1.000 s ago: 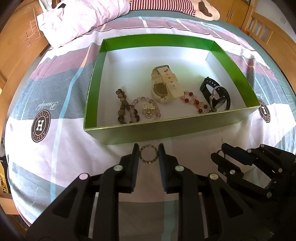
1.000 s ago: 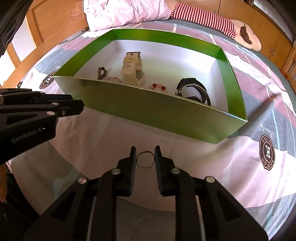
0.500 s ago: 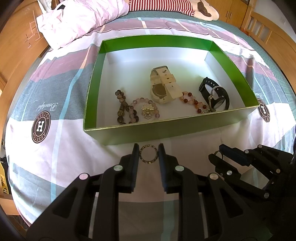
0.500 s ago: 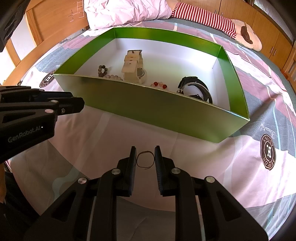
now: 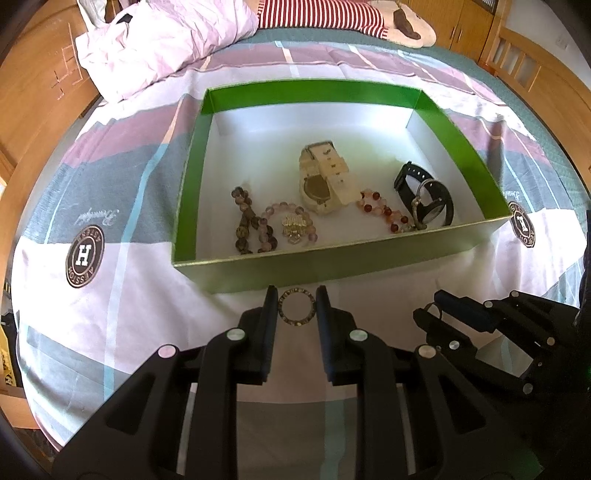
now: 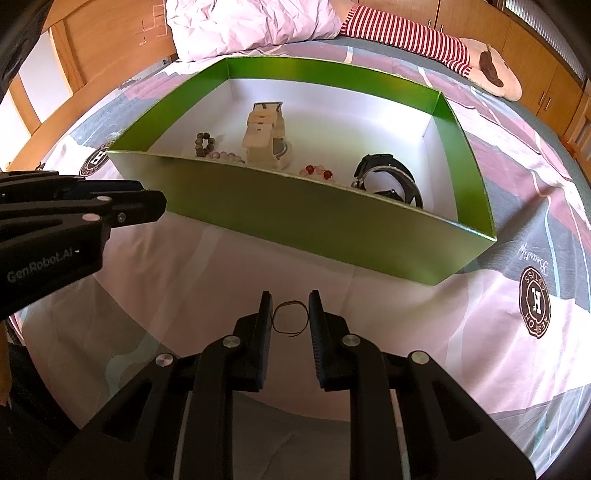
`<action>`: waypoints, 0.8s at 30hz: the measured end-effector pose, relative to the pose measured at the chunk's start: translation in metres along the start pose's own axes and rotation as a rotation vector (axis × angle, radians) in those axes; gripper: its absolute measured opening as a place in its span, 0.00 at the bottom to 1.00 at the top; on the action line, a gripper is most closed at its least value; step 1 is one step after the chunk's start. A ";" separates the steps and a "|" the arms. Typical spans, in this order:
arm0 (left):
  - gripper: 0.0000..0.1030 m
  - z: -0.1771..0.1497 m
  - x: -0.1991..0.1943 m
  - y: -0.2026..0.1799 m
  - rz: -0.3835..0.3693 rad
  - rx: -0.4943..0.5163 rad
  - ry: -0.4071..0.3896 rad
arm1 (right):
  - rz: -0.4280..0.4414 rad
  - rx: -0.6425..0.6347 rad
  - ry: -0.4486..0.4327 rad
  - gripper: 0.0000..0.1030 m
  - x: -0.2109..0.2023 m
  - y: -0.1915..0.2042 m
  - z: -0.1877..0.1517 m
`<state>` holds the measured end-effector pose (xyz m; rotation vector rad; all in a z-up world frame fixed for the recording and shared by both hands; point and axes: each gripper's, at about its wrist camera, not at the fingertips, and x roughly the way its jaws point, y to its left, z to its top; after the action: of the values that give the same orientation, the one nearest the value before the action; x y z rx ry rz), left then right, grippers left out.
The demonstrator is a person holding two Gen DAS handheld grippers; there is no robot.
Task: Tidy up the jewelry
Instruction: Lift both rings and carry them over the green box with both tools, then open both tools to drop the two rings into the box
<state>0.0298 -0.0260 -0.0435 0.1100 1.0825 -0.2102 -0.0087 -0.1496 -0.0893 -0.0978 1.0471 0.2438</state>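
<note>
Green cardboard box [image 5: 376, 254], glossy walls w/ a plain white floor, sits open on a patchwork bedsheet [image 5: 122, 288] in pink, grey and white w/ round "H" crests. Inside, left to right: a dark brown-grey bead bracelet [image 5: 243, 221], a pale pink bead bracelet [image 5: 291, 223] w/ a gold charm, a chunky cream watch [image 5: 325, 181] w/ a linked strap, a red-and-pink bead strand [image 5: 384, 214], and a black watch [image 5: 424, 195] w/ a metal-rimmed face — all lying loose, some touching. Outside, just in front of the near wall, the left gripper [image 5: 297, 308] pinches a thin round studded ring-bangle [image 5: 297, 307], its black pads pressed on either side. Beside it the right gripper [image 6: 290, 317] has its ribbed pads closed on a fine dark wire-like loop [image 6: 290, 319] w/ loose ends, above the sheet. Rumpled pink pillow [image 5: 159, 48] and a red-striped plush [image 5: 321, 16] lie beyond the box.
</note>
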 end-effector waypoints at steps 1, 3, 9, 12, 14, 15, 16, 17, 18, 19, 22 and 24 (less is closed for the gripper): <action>0.20 0.000 -0.003 0.000 -0.002 -0.001 -0.009 | 0.001 -0.001 -0.012 0.19 -0.005 0.000 0.001; 0.20 0.003 -0.011 0.002 -0.016 -0.007 -0.033 | 0.004 -0.008 -0.040 0.19 -0.016 0.001 0.004; 0.20 0.017 -0.042 0.017 -0.077 -0.041 -0.147 | 0.038 -0.016 -0.155 0.19 -0.050 0.002 0.012; 0.20 0.027 -0.048 0.027 -0.078 -0.069 -0.176 | 0.036 0.003 -0.200 0.19 -0.059 -0.005 0.021; 0.20 0.034 -0.050 0.030 -0.070 -0.076 -0.192 | 0.031 0.031 -0.215 0.19 -0.062 -0.013 0.031; 0.20 0.037 -0.051 0.030 -0.066 -0.080 -0.197 | 0.032 0.051 -0.224 0.19 -0.063 -0.018 0.040; 0.20 0.043 -0.051 0.032 -0.061 -0.084 -0.206 | 0.032 0.064 -0.228 0.19 -0.062 -0.021 0.047; 0.20 0.047 -0.050 0.032 -0.057 -0.086 -0.212 | 0.029 0.080 -0.231 0.19 -0.059 -0.026 0.054; 0.20 0.052 -0.047 0.032 -0.047 -0.086 -0.218 | 0.029 0.092 -0.231 0.19 -0.056 -0.029 0.060; 0.20 0.054 -0.045 0.033 -0.039 -0.089 -0.219 | 0.023 0.109 -0.225 0.19 -0.049 -0.034 0.067; 0.20 0.062 -0.031 0.033 -0.030 -0.101 -0.196 | -0.012 0.125 -0.201 0.19 -0.028 -0.041 0.077; 0.20 0.065 -0.023 0.033 -0.018 -0.104 -0.183 | -0.021 0.139 -0.187 0.19 -0.018 -0.045 0.079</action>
<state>0.0833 -0.0039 0.0065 -0.0121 0.9102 -0.1762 0.0603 -0.1805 -0.0360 0.0395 0.8743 0.1574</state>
